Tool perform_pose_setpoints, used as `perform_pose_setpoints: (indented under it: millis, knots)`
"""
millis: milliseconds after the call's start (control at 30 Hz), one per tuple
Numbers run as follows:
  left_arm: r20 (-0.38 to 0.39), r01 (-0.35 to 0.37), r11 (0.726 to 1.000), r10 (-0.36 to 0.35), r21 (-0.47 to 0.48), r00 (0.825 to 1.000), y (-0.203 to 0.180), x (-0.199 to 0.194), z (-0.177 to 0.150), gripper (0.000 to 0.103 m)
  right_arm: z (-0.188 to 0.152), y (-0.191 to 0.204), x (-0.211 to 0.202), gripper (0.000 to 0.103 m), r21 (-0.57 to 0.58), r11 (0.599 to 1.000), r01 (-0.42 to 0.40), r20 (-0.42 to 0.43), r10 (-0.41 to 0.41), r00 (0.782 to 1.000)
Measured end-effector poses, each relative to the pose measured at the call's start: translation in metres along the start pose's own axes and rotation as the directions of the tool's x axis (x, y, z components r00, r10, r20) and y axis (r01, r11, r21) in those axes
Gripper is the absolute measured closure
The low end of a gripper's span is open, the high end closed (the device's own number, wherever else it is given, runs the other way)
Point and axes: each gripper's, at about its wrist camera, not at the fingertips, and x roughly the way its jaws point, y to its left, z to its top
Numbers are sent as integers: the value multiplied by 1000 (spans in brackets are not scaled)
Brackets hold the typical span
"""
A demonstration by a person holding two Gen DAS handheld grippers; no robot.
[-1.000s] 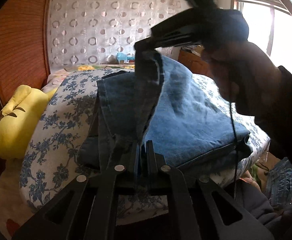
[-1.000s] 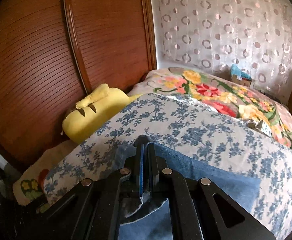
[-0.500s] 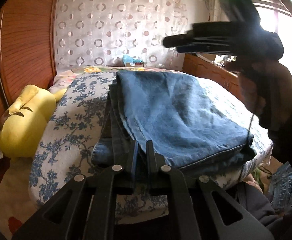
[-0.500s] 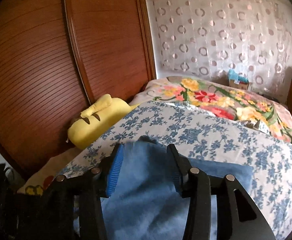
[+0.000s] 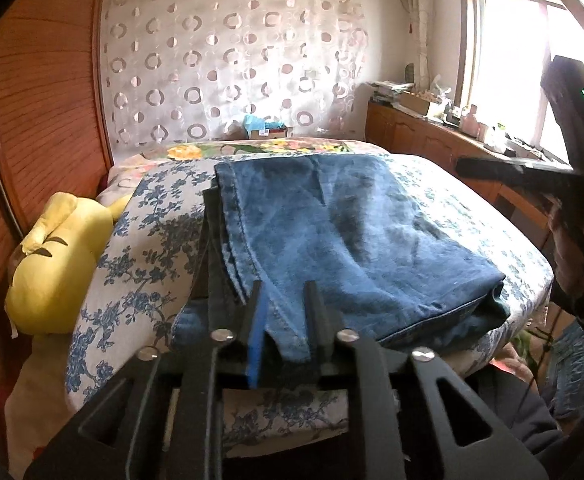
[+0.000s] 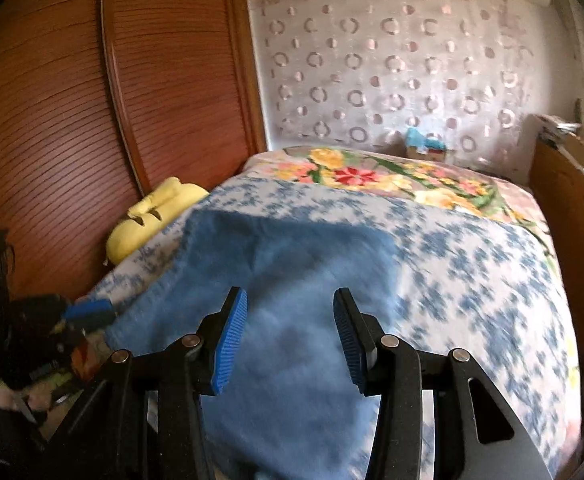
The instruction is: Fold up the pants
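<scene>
Folded blue jeans (image 5: 344,236) lie on the floral-quilted bed (image 5: 147,240), their near corner between the left gripper (image 5: 281,320)'s just-opening, slightly parted jaws, while the right gripper (image 6: 289,336) hangs half open and empty above them.

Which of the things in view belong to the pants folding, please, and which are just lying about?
Part of the job:
jeans, folded on the bed
left gripper, jaws just opened, denim edge between them
right gripper, open above the denim

Lying about:
yellow plush
floral blanket
cardboard box
</scene>
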Motion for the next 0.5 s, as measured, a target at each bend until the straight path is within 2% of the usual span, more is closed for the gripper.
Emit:
perform_pose_setpoints:
  millis: [33,133,233,300,400,500]
  knots:
    - [3,2,1000,-2,2,1000,-1,0,1,75,-8,-2,-6,56,7,1000,16,1,-16,1000]
    - [11,18,1000,-18,6,1000,-7,0,4,60,-23,-6,-24,56,31,999,23,4,-23,1000]
    - [16,30,999,-30,17,999,-12,0,8,53,-33,-6,-37,55,45,998,39,9,-39,999]
    - [18,38,999,-39,18,999,-15,0,9,24,-40,-6,-41,55,61,997,38,5,-38,999]
    - [34,43,999,-44,13,998,-18,-2,11,17,-48,-11,-51,55,81,996,26,5,-27,1000]
    - [31,34,999,-35,24,999,-22,-1,11,16,-53,-12,-54,55,94,995,19,-3,-19,1000]
